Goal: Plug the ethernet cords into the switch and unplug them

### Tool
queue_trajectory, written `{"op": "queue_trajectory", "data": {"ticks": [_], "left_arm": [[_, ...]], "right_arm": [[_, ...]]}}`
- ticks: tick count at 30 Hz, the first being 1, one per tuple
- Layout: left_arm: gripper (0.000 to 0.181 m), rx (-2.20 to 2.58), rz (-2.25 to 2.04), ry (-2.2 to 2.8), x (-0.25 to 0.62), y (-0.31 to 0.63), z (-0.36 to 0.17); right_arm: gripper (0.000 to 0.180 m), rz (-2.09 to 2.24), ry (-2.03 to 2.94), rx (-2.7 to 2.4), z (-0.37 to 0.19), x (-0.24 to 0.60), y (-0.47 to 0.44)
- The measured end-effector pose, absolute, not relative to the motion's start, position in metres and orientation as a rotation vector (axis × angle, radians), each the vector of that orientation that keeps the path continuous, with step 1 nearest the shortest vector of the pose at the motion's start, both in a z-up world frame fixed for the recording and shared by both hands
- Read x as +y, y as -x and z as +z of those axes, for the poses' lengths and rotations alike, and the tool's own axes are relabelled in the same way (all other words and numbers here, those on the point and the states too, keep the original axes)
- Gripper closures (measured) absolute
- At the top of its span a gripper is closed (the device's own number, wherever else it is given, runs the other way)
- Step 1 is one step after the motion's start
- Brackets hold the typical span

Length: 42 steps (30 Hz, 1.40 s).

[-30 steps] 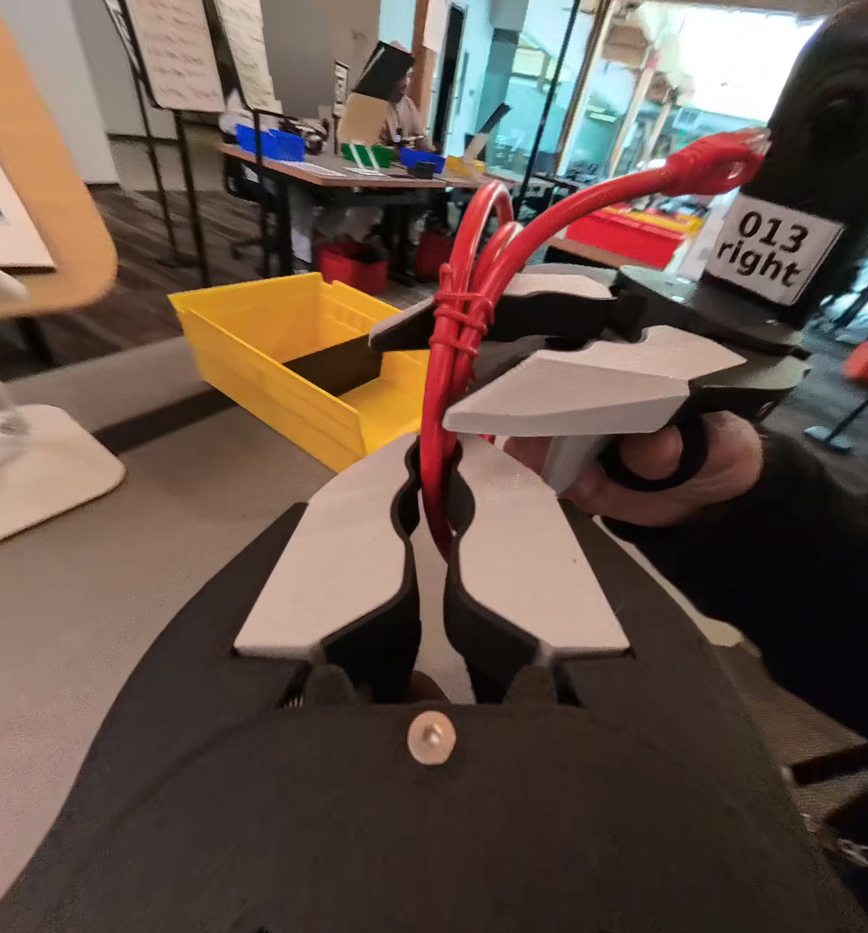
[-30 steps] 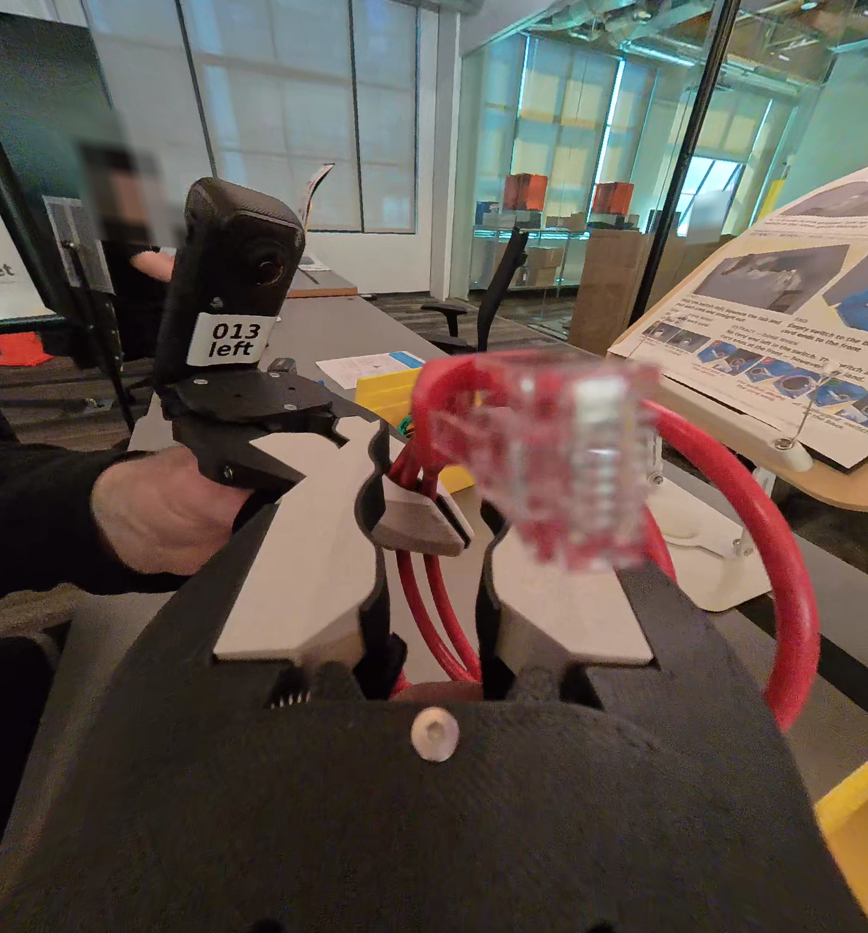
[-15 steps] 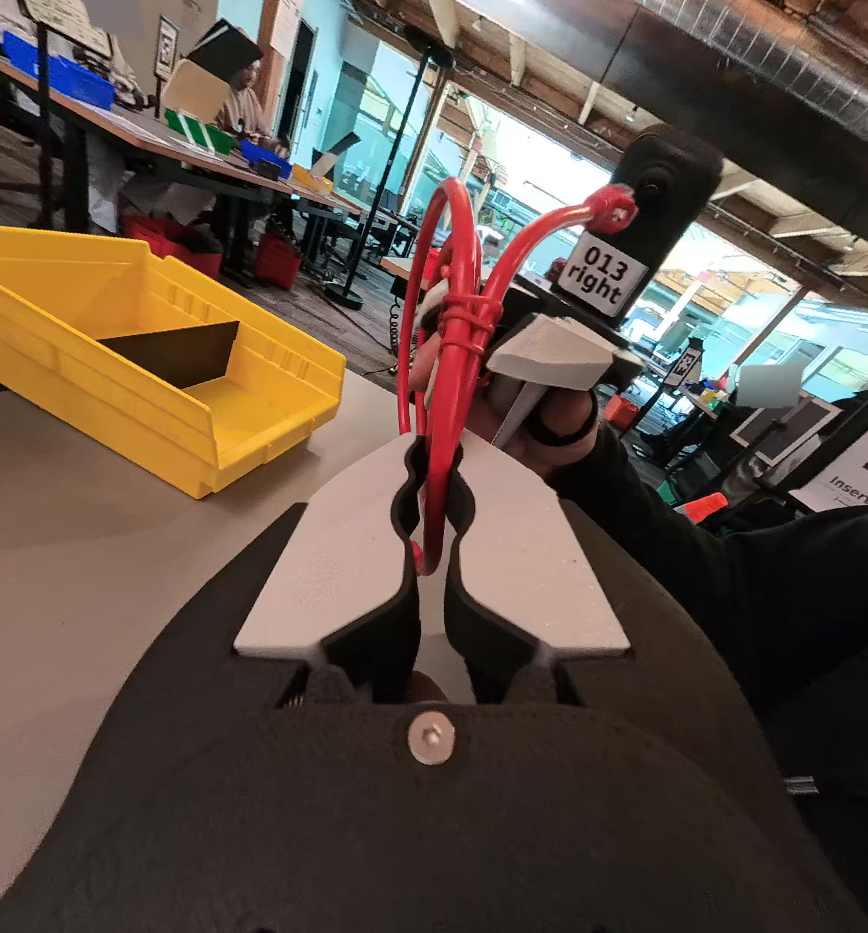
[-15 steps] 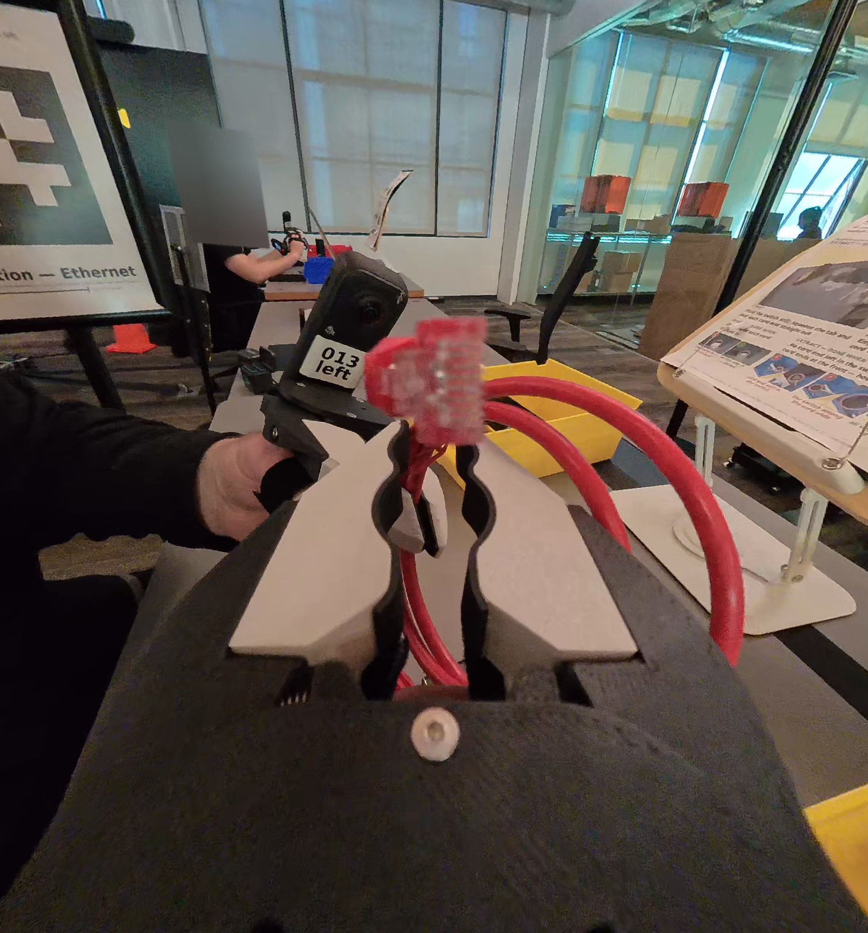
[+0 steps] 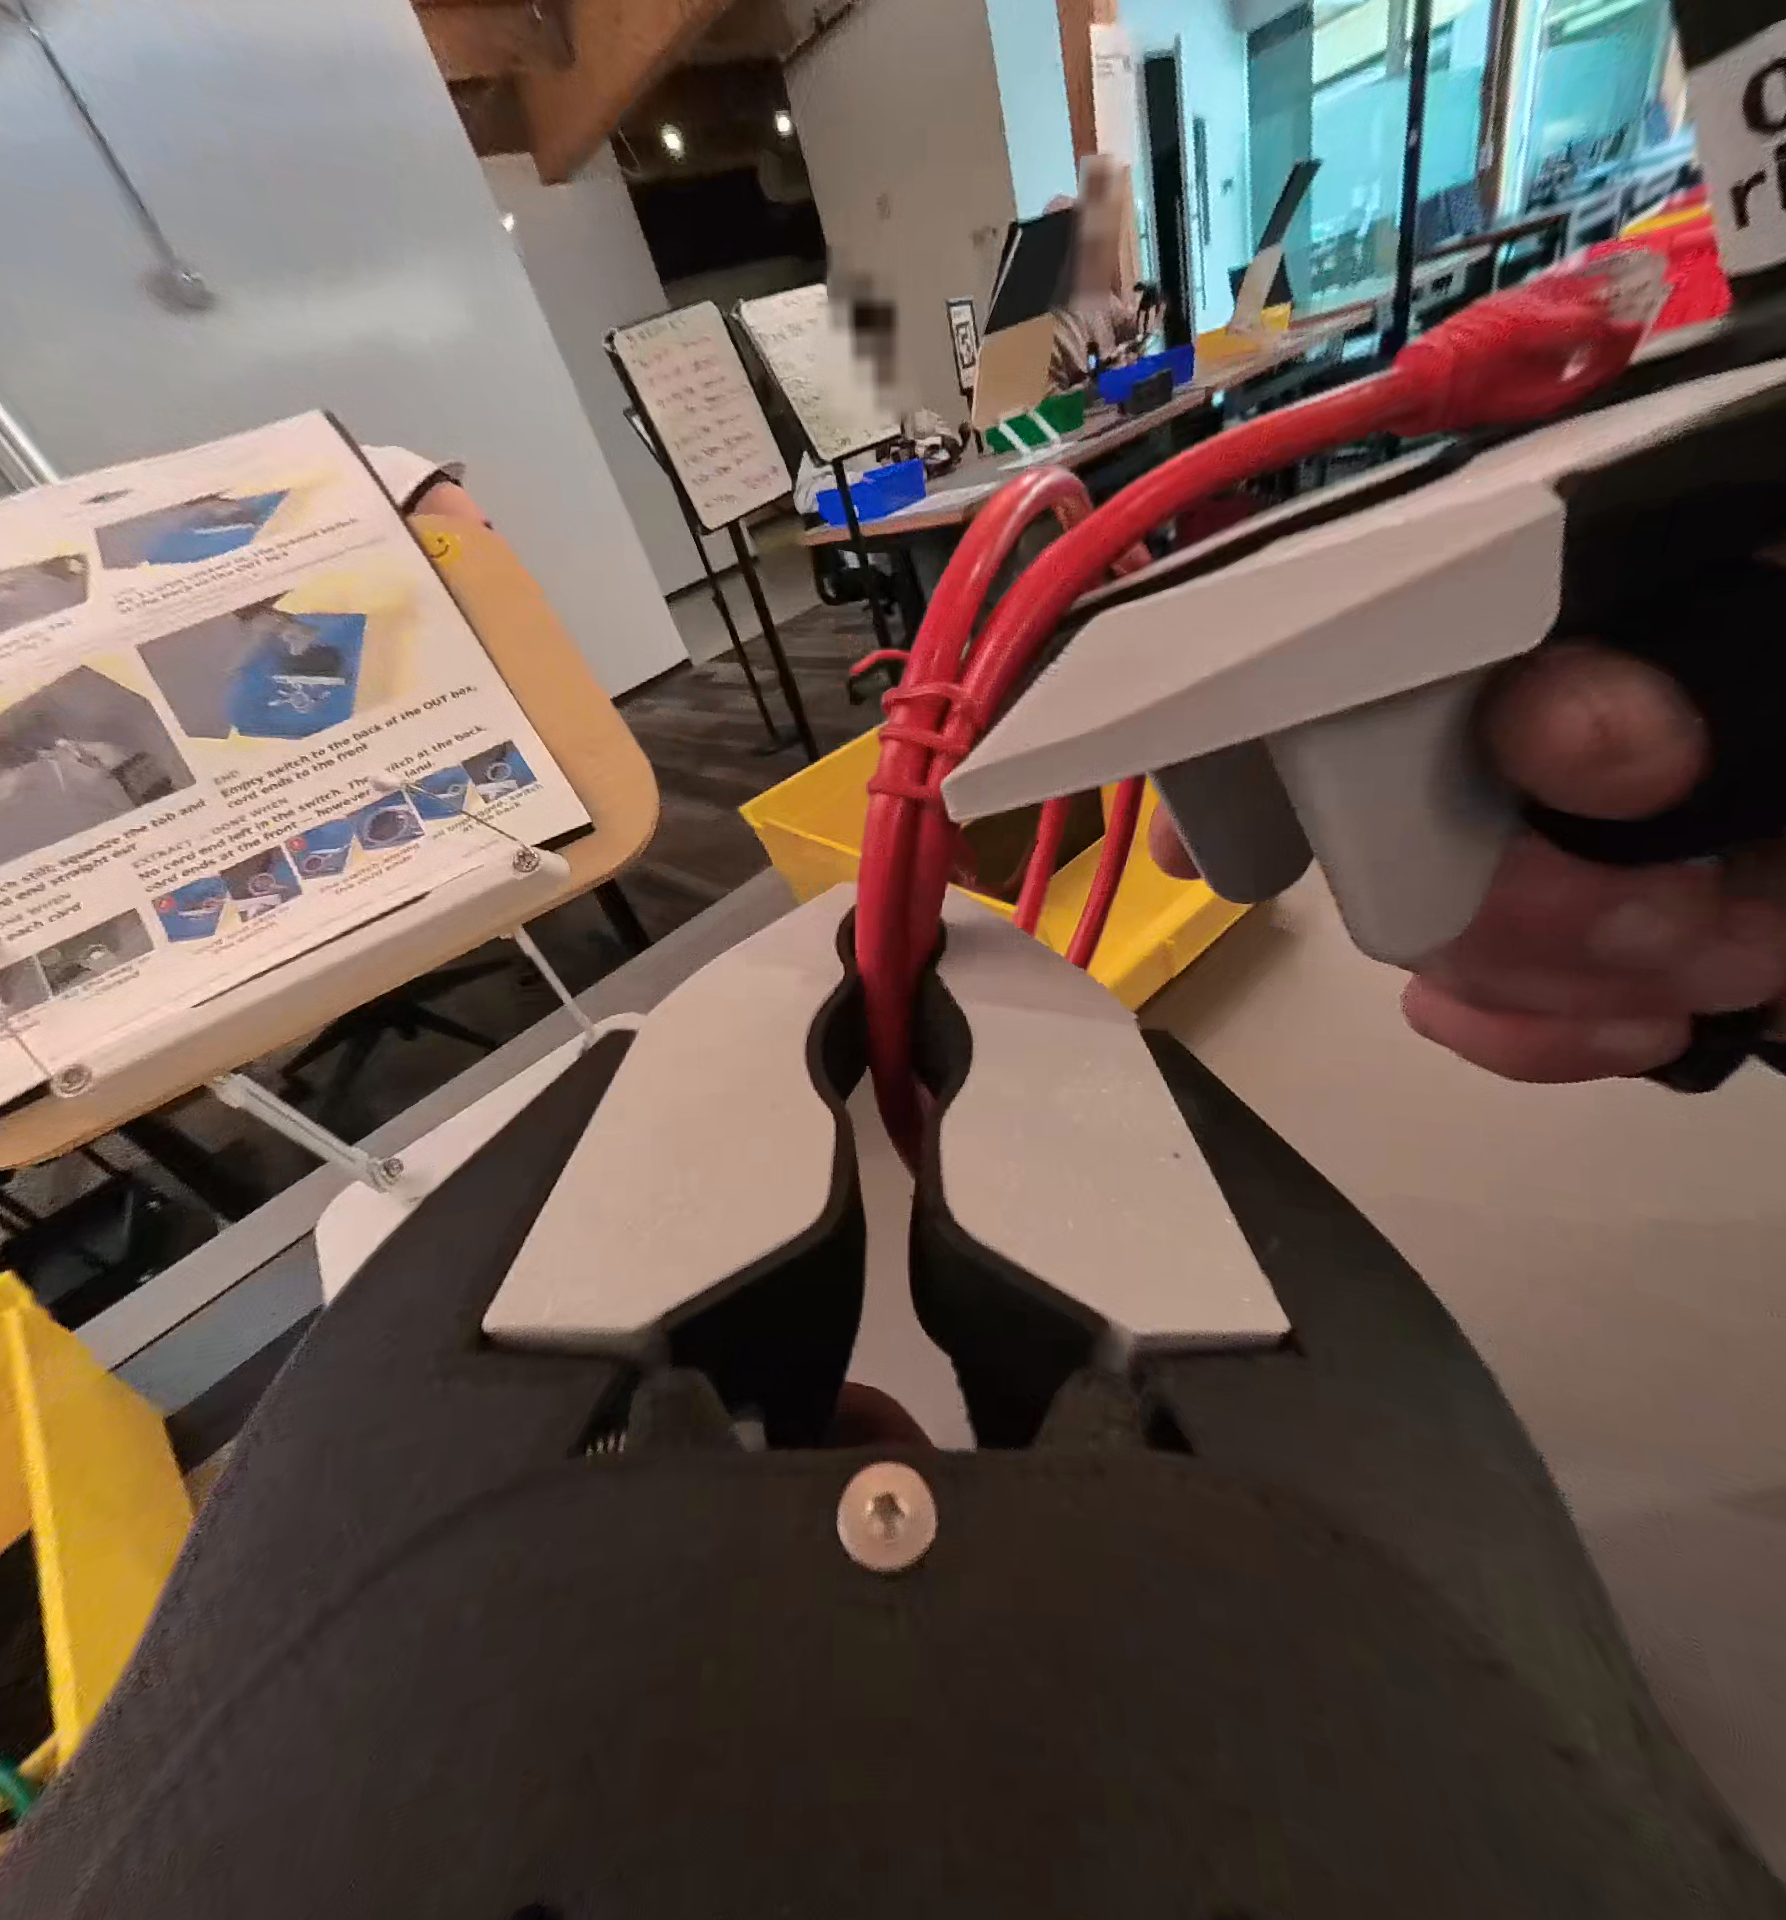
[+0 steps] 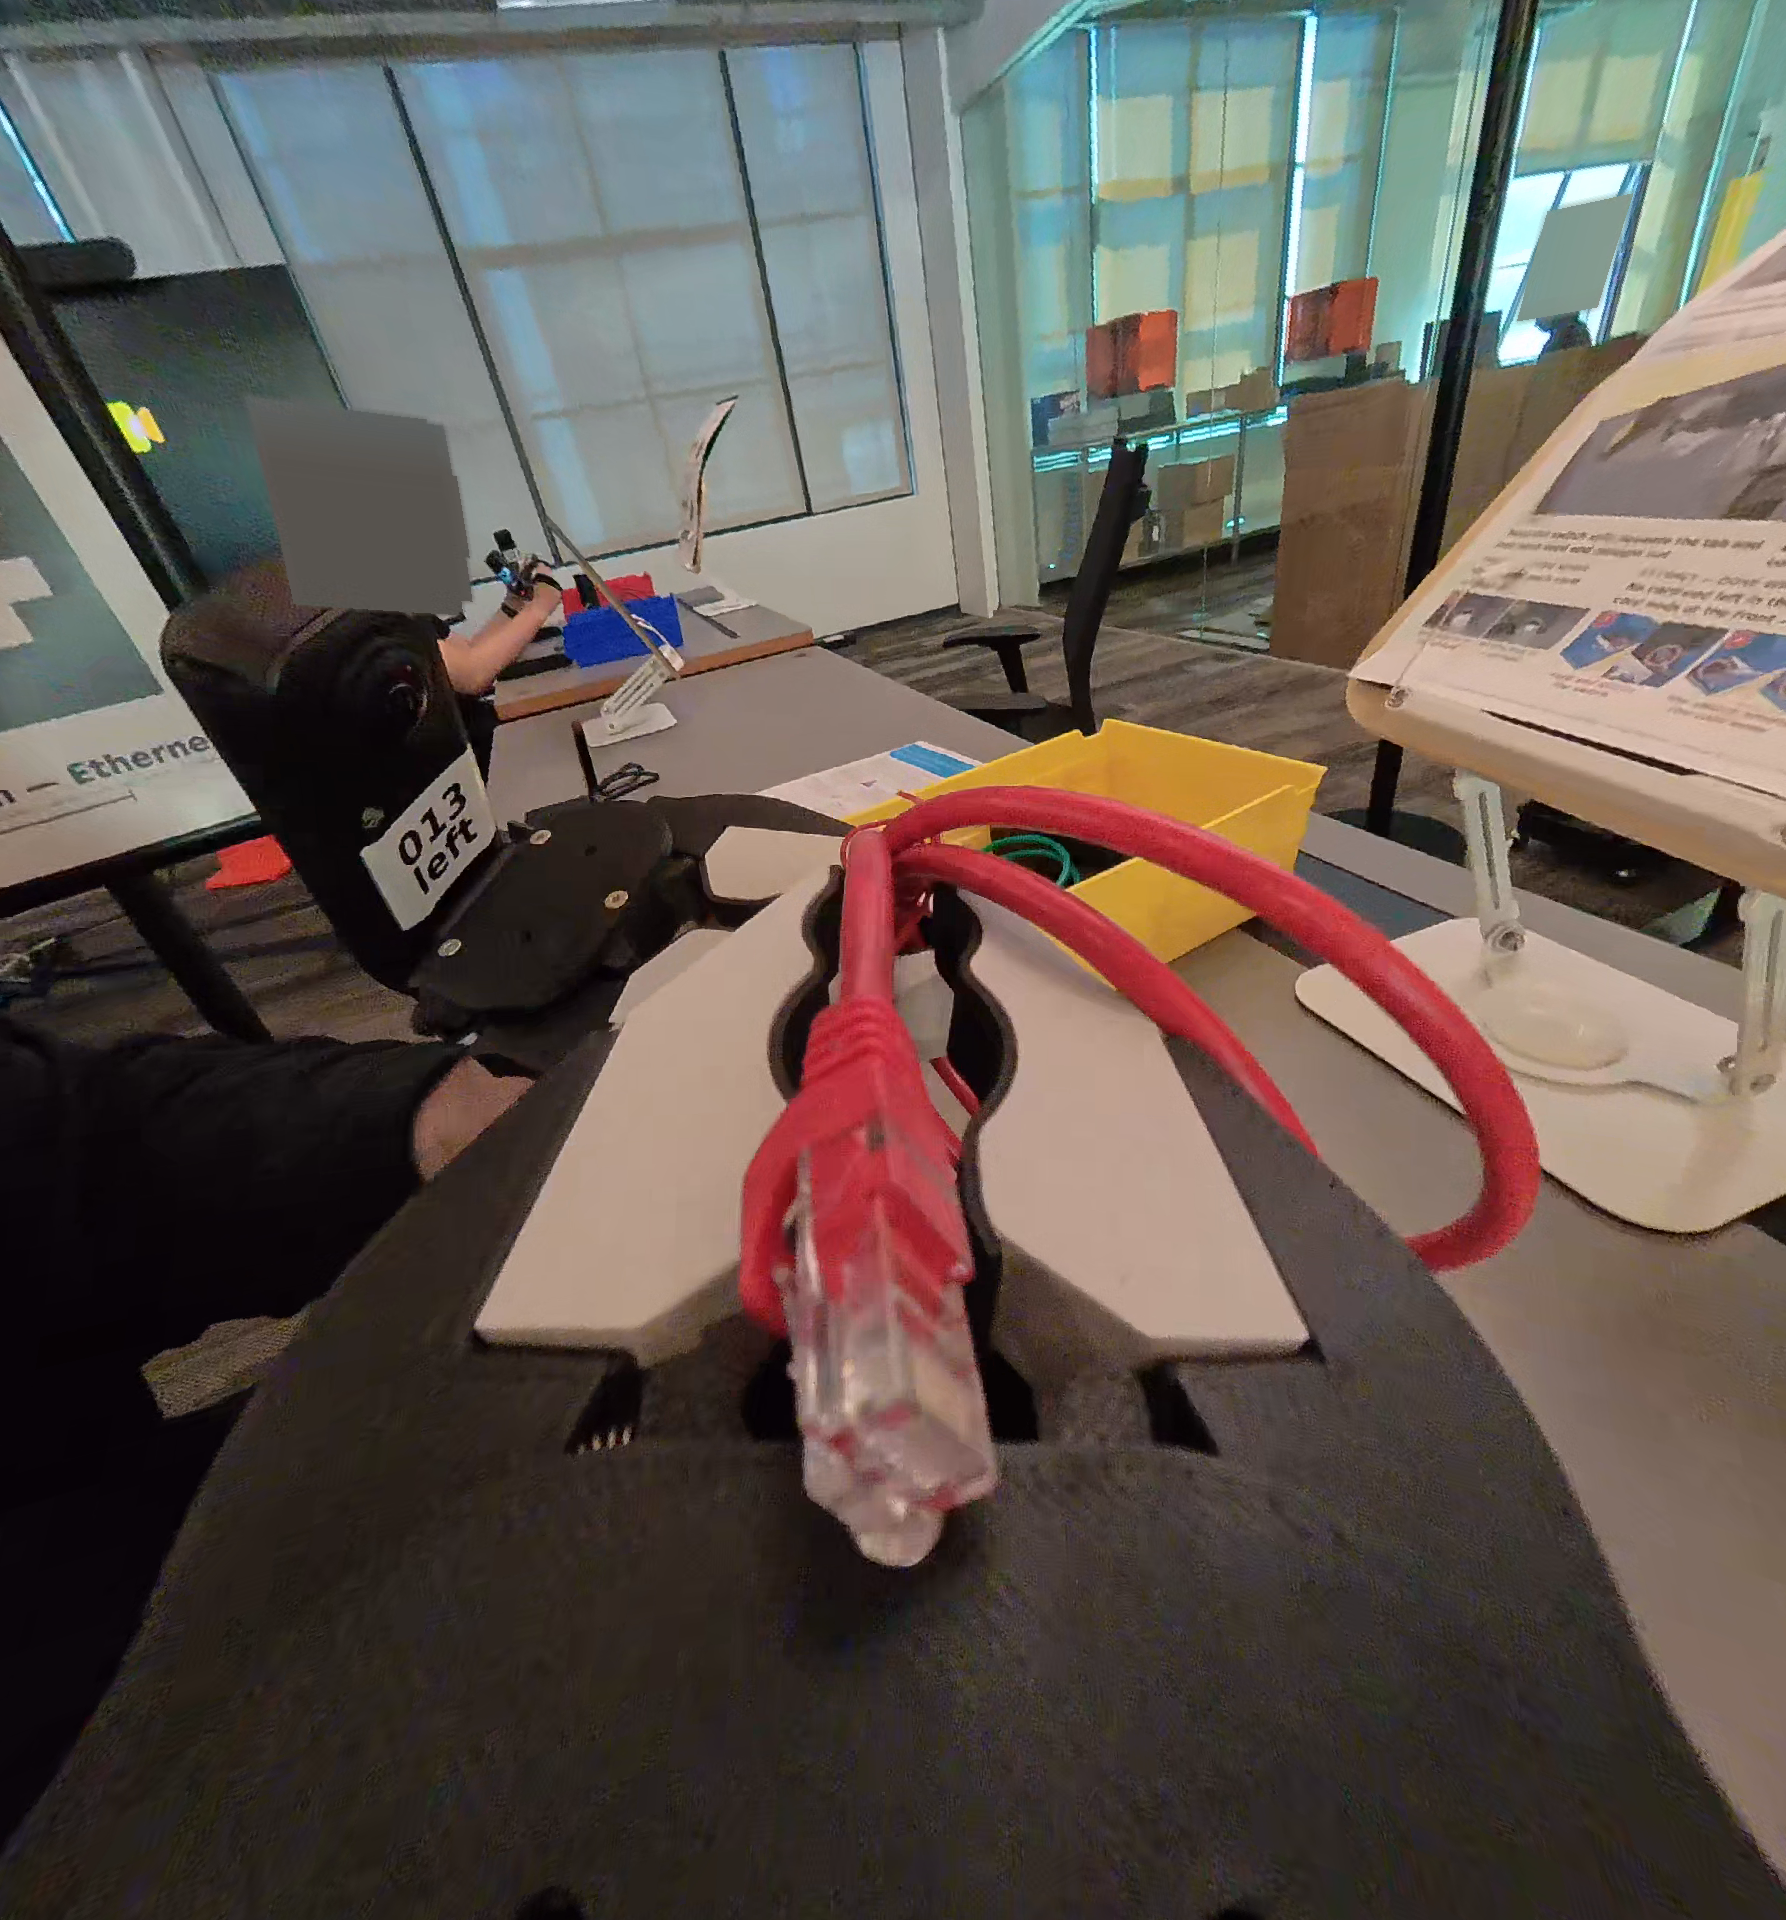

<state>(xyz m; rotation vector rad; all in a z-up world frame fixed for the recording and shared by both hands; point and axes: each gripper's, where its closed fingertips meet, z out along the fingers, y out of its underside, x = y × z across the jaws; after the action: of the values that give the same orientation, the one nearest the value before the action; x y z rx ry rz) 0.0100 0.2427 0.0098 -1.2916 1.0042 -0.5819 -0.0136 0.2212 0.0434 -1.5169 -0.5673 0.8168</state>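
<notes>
Left wrist view: the left gripper point(image 5: 894, 1023) has its jaws closed on one red ethernet cord point(image 5: 894, 831), a coiled bundle bound by a red twist tie point(image 5: 918, 717). The right gripper point(image 5: 982, 784) reaches in from the right, a hand point(image 5: 1637, 935) on its handle; one red plug point(image 5: 1523, 348) lies along its top. Two yellow bins show: one point(image 5: 1154, 925) behind the cord on the grey desk point(image 5: 1595, 1351), one point(image 5: 47, 1455) at lower left. One instruction sheet on a stand point(image 5: 245, 727) stands at left. Right wrist view: the right gripper point(image 6: 894, 940) has its jaws closed on the same red ethernet cord point(image 6: 1336, 914) near their tips; one clear-tipped plug point(image 6: 884, 1340) points back toward the camera, blurred. One loop arcs off right over the desk point(image 6: 1647, 1403). The left gripper point(image 6: 754, 868) meets the bundle from the left. One yellow bin point(image 6: 1180, 790) holds a green cord point(image 6: 1034, 857). No switch is visible in either view.
</notes>
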Motion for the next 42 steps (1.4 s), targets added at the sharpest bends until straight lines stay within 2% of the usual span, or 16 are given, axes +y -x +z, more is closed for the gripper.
{"op": "queue_trajectory", "data": {"ticks": [4, 10, 13, 15, 19, 27, 29, 36, 42], "left_arm": [[0.178, 0.925, -0.853, 1.382, 0.241, -0.01, 0.014], [0.177, 0.922, -1.15, 1.41, 0.227, -0.016, 0.018], [0.178, 0.919, -1.234, 1.398, 0.22, -0.021, 0.016], [0.178, 0.924, -1.246, 1.379, 0.217, -0.022, 0.016], [0.178, 0.915, -1.361, 1.353, 0.209, -0.024, 0.02], [0.179, 0.956, -1.427, 1.288, 0.194, -0.025, 0.03], [0.179, 0.92, -1.473, 1.291, 0.197, -0.022, 0.033], [0.179, 1.022, -1.489, 1.231, 0.181, -0.026, 0.03], [0.179, 1.048, -1.583, 1.176, 0.177, -0.021, 0.033]], "right_arm": [[0.151, 0.739, 1.497, -0.671, 0.044, 0.214, 0.014], [0.163, 0.664, 1.47, -0.642, 0.047, 0.218, 0.01], [0.163, 0.692, 1.468, -0.597, 0.05, 0.22, 0.01], [0.163, 0.728, 1.476, -0.584, 0.048, 0.221, 0.009], [0.18, 0.846, 1.425, -0.586, 0.05, 0.215, 0.006], [0.178, 0.897, 1.389, -0.567, 0.053, 0.215, 0.0], [0.17, 0.906, 1.388, -0.599, 0.054, 0.211, 0.001], [0.179, 0.952, 1.4, -0.577, 0.053, 0.211, 0.004], [0.175, 1.131, 1.352, -0.563, 0.06, 0.202, 0.001]]}}
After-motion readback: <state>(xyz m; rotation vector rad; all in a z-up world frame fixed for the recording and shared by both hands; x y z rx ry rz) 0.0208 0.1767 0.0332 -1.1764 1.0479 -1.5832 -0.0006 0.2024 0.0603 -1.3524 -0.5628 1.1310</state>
